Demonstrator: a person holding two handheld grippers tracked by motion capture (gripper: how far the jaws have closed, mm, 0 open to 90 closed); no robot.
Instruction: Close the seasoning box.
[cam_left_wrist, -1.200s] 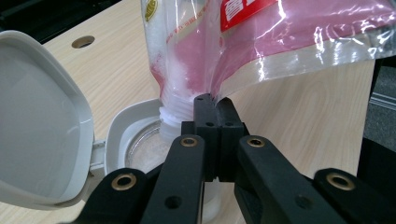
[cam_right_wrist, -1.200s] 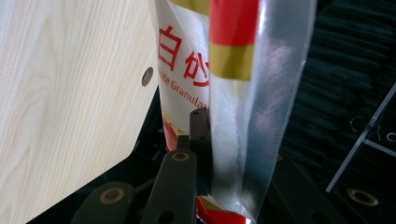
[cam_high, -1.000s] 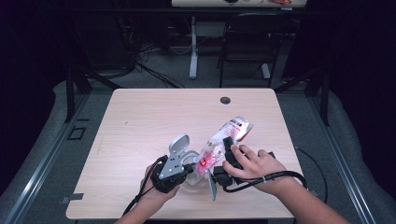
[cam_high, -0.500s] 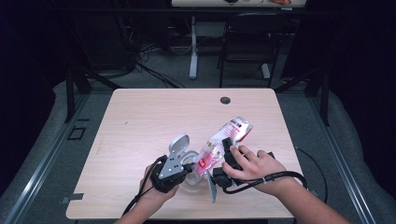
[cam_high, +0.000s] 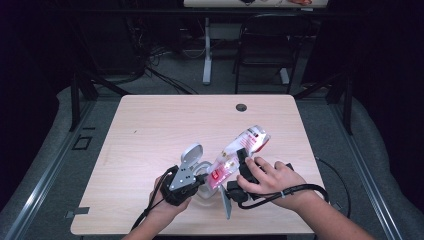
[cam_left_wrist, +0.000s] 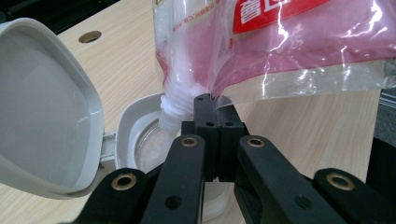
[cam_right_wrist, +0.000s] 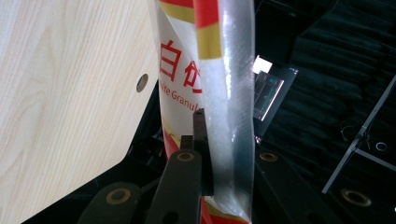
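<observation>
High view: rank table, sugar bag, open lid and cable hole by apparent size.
1. table
2. sugar bag
3. open lid
4. cable hole
The bag is partly hidden by the right gripper, but still looks larger than the lid.

Left gripper (cam_high: 202, 179) jaws closed together, right gripper (cam_high: 240, 159) jaws clamped, both hands low, grippers side by side

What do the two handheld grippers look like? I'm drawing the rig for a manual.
Both grippers are black. The left gripper carries a grey three-cornered plate on top; the right gripper trails a black cable looping past the wrist. Up close, the fingers are black blocky bars on linkage arms with brass-coloured pivot pins. Both forearms show no sleeves.
</observation>
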